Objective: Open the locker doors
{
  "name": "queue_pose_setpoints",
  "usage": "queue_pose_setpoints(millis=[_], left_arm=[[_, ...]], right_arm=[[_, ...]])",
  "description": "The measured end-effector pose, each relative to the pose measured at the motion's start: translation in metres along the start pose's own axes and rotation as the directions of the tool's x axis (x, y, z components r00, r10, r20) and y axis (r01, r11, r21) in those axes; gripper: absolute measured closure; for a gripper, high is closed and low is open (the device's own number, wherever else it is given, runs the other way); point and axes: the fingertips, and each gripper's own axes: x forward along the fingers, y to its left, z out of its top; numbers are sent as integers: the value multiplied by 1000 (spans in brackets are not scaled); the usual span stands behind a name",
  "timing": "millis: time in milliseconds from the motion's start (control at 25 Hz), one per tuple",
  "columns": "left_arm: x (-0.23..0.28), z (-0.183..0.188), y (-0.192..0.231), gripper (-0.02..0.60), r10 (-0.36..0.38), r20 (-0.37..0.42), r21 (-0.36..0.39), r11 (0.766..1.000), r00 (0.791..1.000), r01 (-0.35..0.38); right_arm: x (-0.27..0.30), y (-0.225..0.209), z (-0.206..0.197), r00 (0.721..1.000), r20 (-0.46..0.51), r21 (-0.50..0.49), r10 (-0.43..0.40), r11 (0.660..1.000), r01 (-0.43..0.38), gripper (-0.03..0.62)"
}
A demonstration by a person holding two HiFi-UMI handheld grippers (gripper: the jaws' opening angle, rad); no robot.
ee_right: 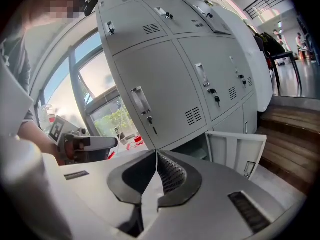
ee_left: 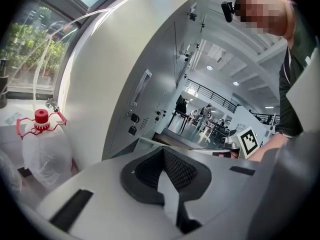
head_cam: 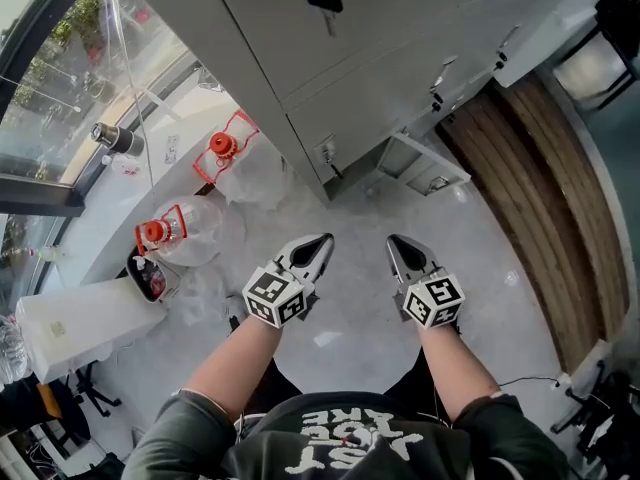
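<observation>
Two grippers in the head view: my left gripper (head_cam: 318,240) and right gripper (head_cam: 398,242) hang above the floor (head_cam: 350,318), apart from the grey lockers (head_cam: 330,58), where one low door (head_cam: 425,163) stands open. Left gripper view: jaws pressed together, empty, lockers ahead. Right gripper view: jaws pressed together, empty, open door ahead to the right.

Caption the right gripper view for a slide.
Right gripper, jaws shut and empty, faces grey lockers; one bottom door stands open.

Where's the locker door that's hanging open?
The open door is on the bottom row of the lockers, ahead of the right gripper, beside the wooden flooring.
</observation>
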Motion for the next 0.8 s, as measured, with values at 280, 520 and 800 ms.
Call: queue_pose_setpoints(millis=[280, 520, 800], left_arm=[[-8, 10, -14, 575, -15, 5, 16, 1000, 1000, 15], [-4, 57, -48, 575, -51, 31, 28, 998, 998, 50], [-1, 165, -121, 575, -169, 57, 116, 980, 984, 162]], right_arm=[[-16, 2, 8, 1000, 1, -14, -12, 1000, 12, 551], [-47, 2, 56, 999, 32, -41, -37, 998, 38, 551], [-113, 5, 188, 981, 158, -94, -109, 988, 125, 551]])
